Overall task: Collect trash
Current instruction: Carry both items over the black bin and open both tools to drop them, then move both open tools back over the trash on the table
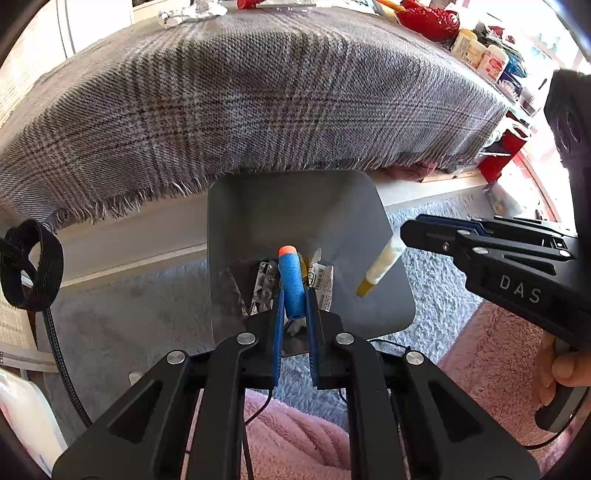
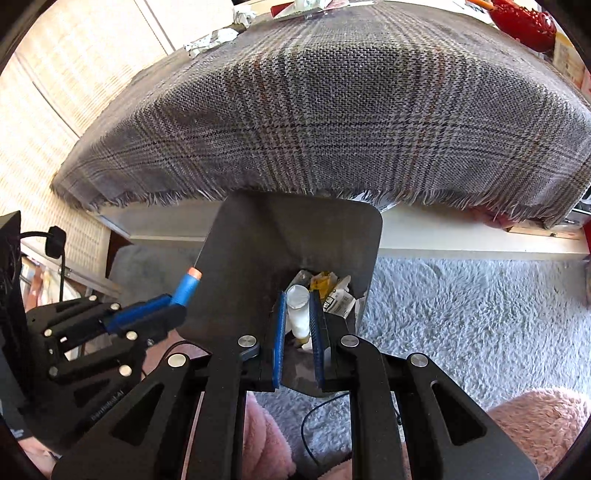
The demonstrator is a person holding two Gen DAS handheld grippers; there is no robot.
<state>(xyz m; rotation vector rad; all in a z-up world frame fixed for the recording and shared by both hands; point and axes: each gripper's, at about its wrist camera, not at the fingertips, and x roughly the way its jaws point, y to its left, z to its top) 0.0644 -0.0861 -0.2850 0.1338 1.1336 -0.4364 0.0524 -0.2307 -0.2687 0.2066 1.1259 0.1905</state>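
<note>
My left gripper [image 1: 294, 295] is shut on a blue foam dart [image 1: 291, 286] with an orange tip, held over the open grey bin [image 1: 258, 206]. It also shows in the right wrist view [image 2: 173, 299] at the bin's left rim. My right gripper [image 2: 298, 310] is shut on a small clear tube with yellowish contents [image 2: 297, 314], also over the bin [image 2: 258, 236]. In the left wrist view the tube [image 1: 380, 266] hangs from the right gripper [image 1: 406, 230] above the bin's right side. Wrappers and foil [image 2: 338, 295] lie at the bin's bottom.
A plaid fringed cloth [image 1: 240, 96] covers the table behind the bin. Crumpled foil [image 1: 184, 13], a red dish [image 1: 428, 18] and small jars [image 1: 480, 55] sit at the table's far edge. Grey shag rug [image 2: 461, 314] and pink fabric [image 1: 295, 435] lie below.
</note>
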